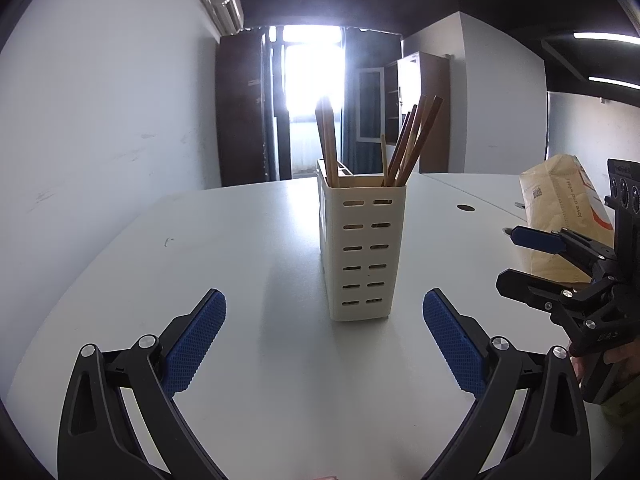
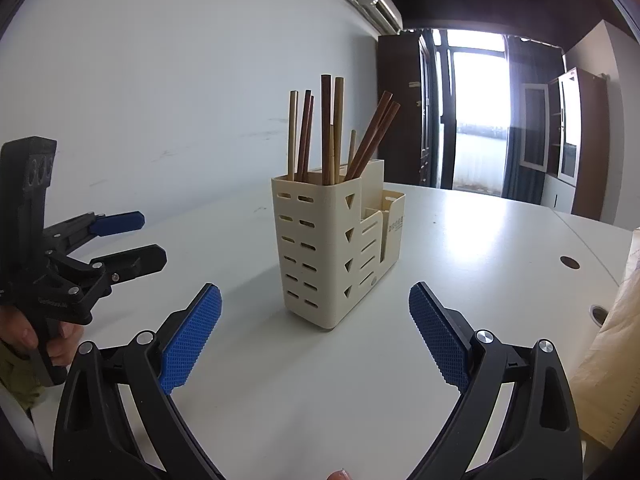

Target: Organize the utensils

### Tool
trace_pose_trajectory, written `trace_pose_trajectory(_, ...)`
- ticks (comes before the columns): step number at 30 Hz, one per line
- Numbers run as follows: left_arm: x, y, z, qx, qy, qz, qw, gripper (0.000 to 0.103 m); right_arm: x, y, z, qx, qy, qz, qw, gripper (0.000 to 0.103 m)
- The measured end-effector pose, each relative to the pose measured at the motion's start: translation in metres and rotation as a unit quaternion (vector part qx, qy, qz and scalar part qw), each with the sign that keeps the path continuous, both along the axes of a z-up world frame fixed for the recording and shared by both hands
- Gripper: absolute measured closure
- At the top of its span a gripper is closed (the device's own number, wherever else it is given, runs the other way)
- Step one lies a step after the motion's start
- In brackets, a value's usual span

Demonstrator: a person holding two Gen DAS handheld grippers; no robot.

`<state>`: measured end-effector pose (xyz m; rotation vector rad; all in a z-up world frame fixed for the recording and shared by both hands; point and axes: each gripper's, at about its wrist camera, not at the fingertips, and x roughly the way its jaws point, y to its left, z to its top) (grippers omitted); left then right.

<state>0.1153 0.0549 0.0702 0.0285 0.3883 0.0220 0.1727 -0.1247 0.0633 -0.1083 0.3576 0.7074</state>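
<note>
The right tool (image 2: 316,332) gapes wide at 6 o'clock, gripping nothing. Dead ahead, a cream slotted holder (image 2: 320,248) stands upright on the white surface (image 2: 460,248), with wooden chopsticks (image 2: 326,128) standing in it. At 9 o'clock the left tool (image 2: 154,240) hovers, also spread.

The lower ends of the chopsticks (image 2: 332,136) are hidden inside the cream utensil holder (image 2: 320,248), so which compartment each one stands in cannot be told for sure. The print on the holder's low side pocket is too small to read. In the left wrist view, window glare washes out the tops of the left chopsticks. The brown paper bag (image 1: 560,216) is partly covered by the right gripper (image 1: 506,260) and, in the right wrist view, cut off by the frame's edge.
</note>
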Motion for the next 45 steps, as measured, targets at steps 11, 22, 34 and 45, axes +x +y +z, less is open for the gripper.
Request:
trace_pose_trajectory(11,-0.0012,-0.0058,0.0000,0.002,-0.003,-0.012,0.9999,0.006,-0.0001,0.0000,0.0002,0.000,0.000,-0.001,1.000,0.007)
trace_pose_trajectory(22,-0.0016,-0.0075,0.0001,0.000,-0.002,-0.019,0.9998,0.006,-0.0012,-0.0003,0.0008,0.000,-0.001,0.001,1.000,0.007)
trace_pose_trajectory(34,-0.0018,-0.0086,-0.0008,0.005,-0.004,-0.019,0.9998,0.006,-0.0015,0.0008,0.0007,-0.002,0.000,0.003,1.000,0.007)
trace_pose_trajectory(45,-0.0034,-0.0094,0.0004,0.003,-0.006,-0.025,0.9997,0.006,-0.0021,0.0010,0.0002,-0.003,0.000,0.003,1.000,0.007)
